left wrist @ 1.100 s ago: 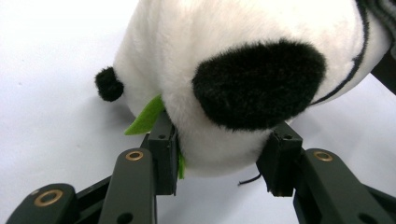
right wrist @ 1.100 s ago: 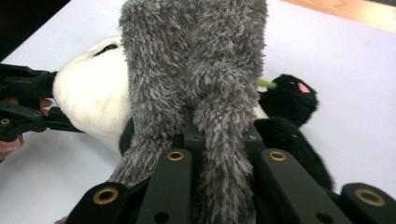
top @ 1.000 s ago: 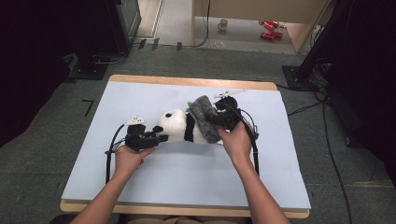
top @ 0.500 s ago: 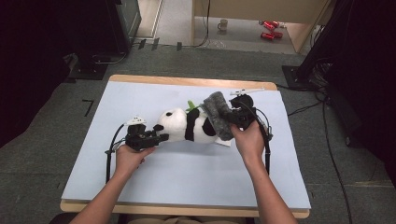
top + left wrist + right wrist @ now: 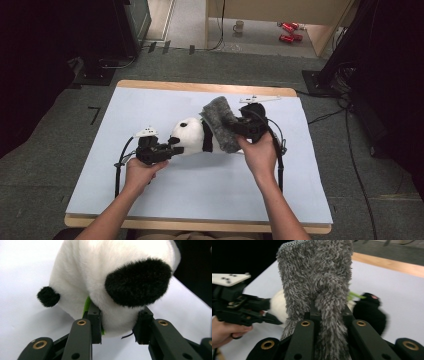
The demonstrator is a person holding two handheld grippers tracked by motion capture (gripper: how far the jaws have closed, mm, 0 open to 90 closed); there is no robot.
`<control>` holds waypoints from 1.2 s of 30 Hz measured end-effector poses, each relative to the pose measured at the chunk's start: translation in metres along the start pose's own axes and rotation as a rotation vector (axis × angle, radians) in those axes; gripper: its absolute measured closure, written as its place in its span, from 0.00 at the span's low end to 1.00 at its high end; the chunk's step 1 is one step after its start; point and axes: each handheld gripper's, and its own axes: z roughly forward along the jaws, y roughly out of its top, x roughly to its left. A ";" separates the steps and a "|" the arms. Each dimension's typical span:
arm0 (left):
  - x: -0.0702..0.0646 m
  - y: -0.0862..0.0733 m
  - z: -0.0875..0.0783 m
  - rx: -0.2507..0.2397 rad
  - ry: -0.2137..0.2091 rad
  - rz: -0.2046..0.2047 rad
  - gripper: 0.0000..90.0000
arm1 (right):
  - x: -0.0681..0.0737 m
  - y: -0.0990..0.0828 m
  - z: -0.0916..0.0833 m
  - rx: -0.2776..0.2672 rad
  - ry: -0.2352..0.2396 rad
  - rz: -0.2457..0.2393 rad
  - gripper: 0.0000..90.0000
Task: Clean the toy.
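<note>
Panda plush toy (image 5: 192, 136), black-and-white, lies mid-tabletop (image 5: 150, 100) | left gripper (image 5: 172, 149) jaws, just closing, clench its head | right gripper (image 5: 235, 131) jaws clamp fuzzy grey knit cloth (image 5: 220, 122), lifted over its body | judged midway: cloth raised, not yet settled or removed.

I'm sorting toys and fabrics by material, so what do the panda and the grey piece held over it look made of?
The panda looks like soft plush: short, dense white pile with black patches, matte. The grey cloth looks like shaggy chenille or microfibre, with long loose tufts and a stitched mesh edge on top; the exact fibre can't be told.
</note>
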 end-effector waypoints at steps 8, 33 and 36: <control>-0.019 -0.007 -0.010 0.042 -0.016 -0.034 0.74 | 0.028 -0.017 0.013 0.048 0.084 -0.034 0.89; -0.004 0.001 -0.022 -0.019 0.022 0.109 0.37 | 0.009 -0.032 0.047 0.089 0.037 -0.021 0.88; 0.001 0.002 -0.025 -0.046 0.007 0.136 0.35 | 0.007 -0.026 0.051 0.097 0.044 -0.024 0.87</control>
